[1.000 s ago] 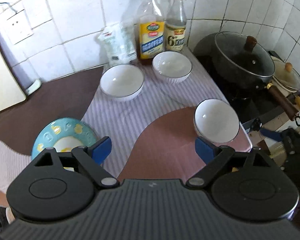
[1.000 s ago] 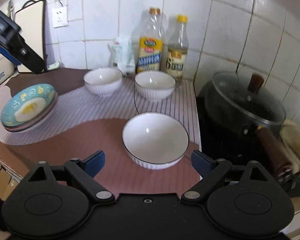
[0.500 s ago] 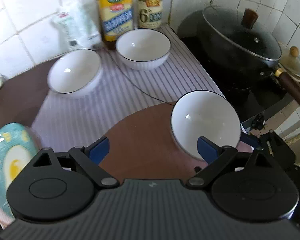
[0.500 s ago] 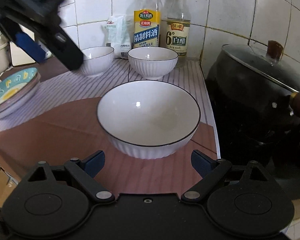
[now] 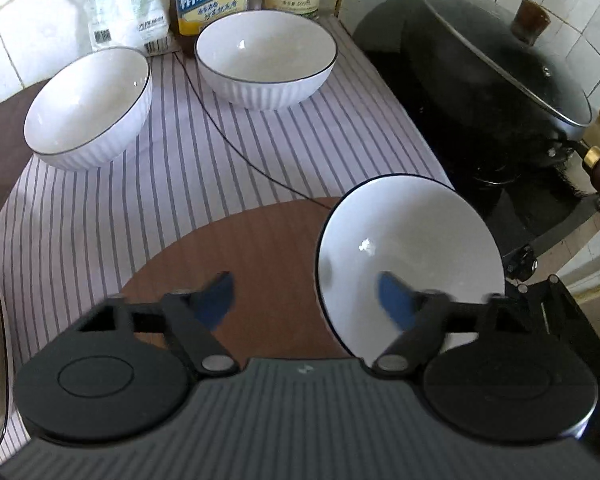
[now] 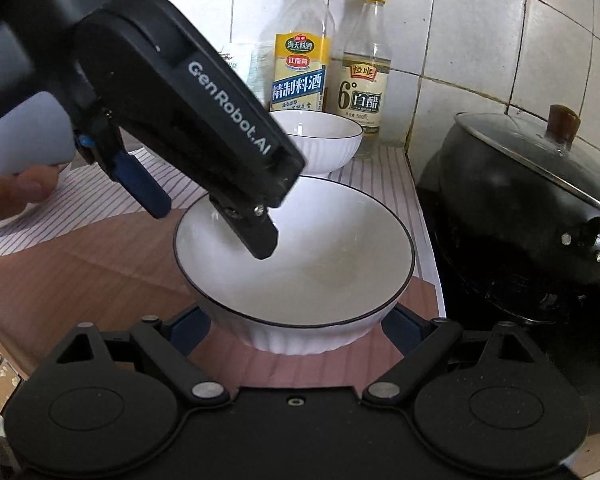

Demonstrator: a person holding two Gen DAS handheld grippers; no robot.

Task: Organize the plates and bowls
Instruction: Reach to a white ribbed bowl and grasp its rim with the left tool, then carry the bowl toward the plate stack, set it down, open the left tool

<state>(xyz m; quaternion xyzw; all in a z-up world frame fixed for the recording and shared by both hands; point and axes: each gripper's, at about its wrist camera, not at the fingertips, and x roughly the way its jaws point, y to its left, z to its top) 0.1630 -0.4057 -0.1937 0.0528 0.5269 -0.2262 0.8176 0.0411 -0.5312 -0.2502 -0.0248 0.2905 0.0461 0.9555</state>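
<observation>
Near bowl [image 6: 300, 276] on brown mat [image 5: 268, 248] beside stove. Left gripper [image 5: 306, 300] jaws apart, straddling bowl's left rim, one finger inside. Right gripper [image 6: 296, 330] spread wide around bowl's base. Two other bowls [image 5: 266, 60] behind on striped cloth [image 5: 140, 200].

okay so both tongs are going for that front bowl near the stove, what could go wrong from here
The near bowl sits at the counter's corner beside the stove; a sideways push could slide it off toward the wok.

The left tongs straddle its rim, one finger inside, while the right tongs flank its base. They could collide or tip it.

A thin cable crosses the mat and could snag.
</observation>
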